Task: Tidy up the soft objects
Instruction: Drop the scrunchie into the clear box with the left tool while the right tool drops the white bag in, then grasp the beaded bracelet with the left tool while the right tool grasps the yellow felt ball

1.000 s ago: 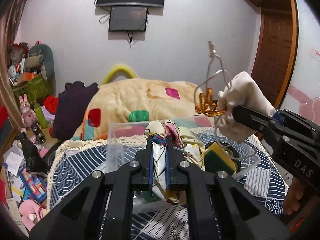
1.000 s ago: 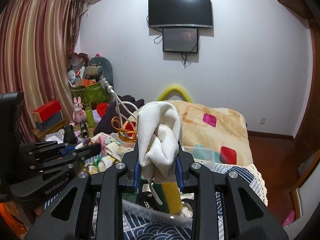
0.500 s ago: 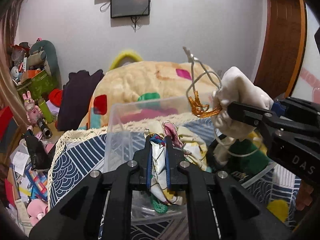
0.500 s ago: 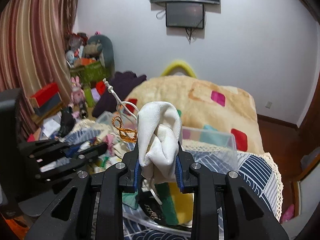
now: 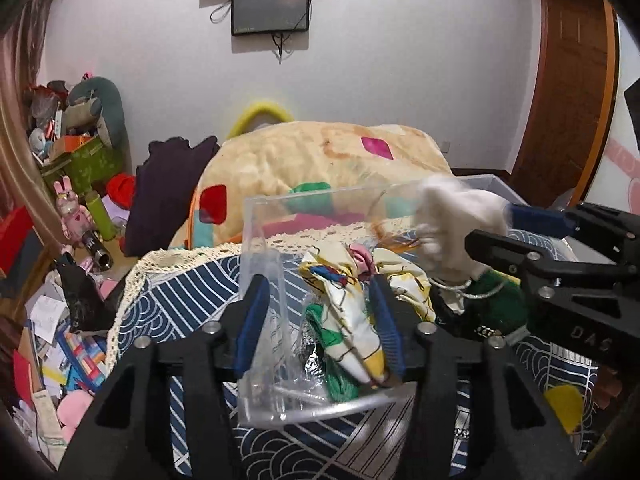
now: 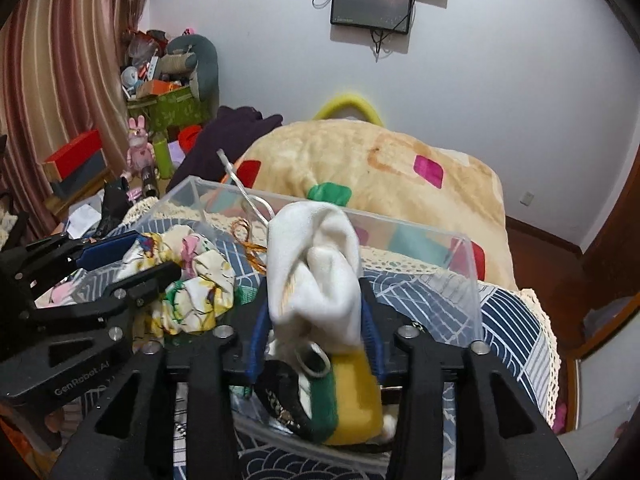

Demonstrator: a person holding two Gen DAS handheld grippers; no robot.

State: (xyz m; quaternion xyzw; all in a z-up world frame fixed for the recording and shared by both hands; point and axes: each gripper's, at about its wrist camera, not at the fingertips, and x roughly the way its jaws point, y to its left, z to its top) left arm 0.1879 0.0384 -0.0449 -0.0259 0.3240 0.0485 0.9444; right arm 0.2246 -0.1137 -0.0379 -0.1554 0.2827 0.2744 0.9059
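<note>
The left claw (image 5: 316, 320) stands wide open over the clear box (image 5: 256, 248); the floral cloth (image 5: 352, 312) lies in the box against its right finger. The right claw (image 6: 314, 320) has parted around the white pouch (image 6: 316, 276), which sits between its pads above the box. Half a second ago both were clamped shut. Only the right view shows the yellow-green sponge (image 6: 352, 396) under the pouch.

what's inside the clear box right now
In the clear box: a floral cloth, a white pouch, a green-and-yellow plush piece. Anything beneath them is covered.
</note>
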